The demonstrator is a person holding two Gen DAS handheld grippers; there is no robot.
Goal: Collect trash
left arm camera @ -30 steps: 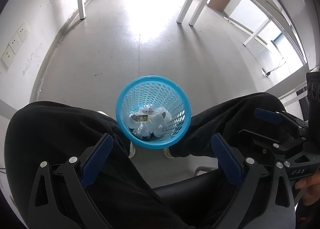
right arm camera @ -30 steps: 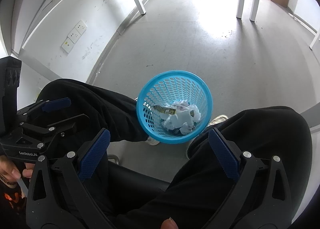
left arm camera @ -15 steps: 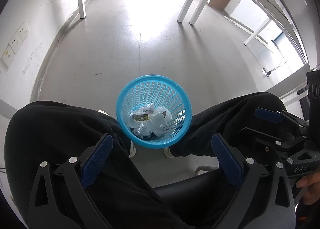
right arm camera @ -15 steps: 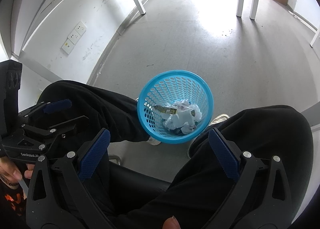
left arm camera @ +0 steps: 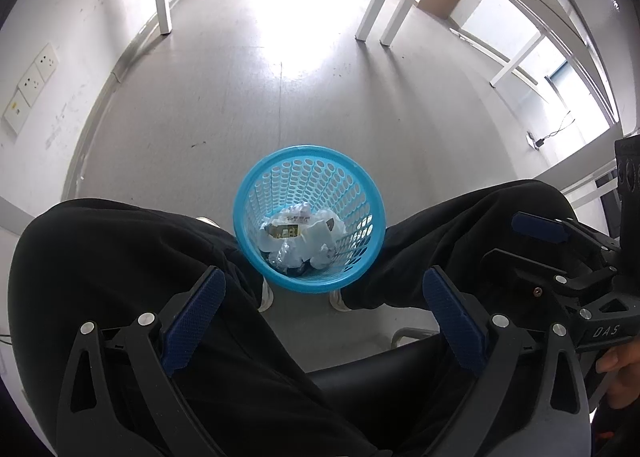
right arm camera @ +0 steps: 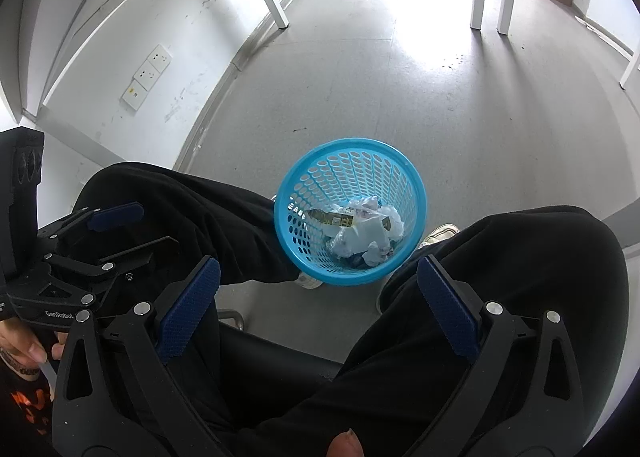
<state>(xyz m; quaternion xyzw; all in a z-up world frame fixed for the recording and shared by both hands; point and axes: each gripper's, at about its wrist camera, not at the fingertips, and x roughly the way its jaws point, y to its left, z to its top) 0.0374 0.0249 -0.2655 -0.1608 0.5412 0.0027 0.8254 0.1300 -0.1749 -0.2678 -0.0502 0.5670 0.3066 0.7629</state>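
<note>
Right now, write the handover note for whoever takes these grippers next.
Left gripper: open, holding nothing, above the person's lap.
Right gripper: open, holding nothing, alongside it.
Blue basket stands upright on the floor between the person's feet, with crumpled white paper and a printed wrapper in the bottom.
Done: that trash is in the basket.
Left: no loose trash shows on the visible floor; check outside these views before stopping.

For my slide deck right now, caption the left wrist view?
Open left gripper above blue basket of crumpled trash between seated person's knees.
</note>
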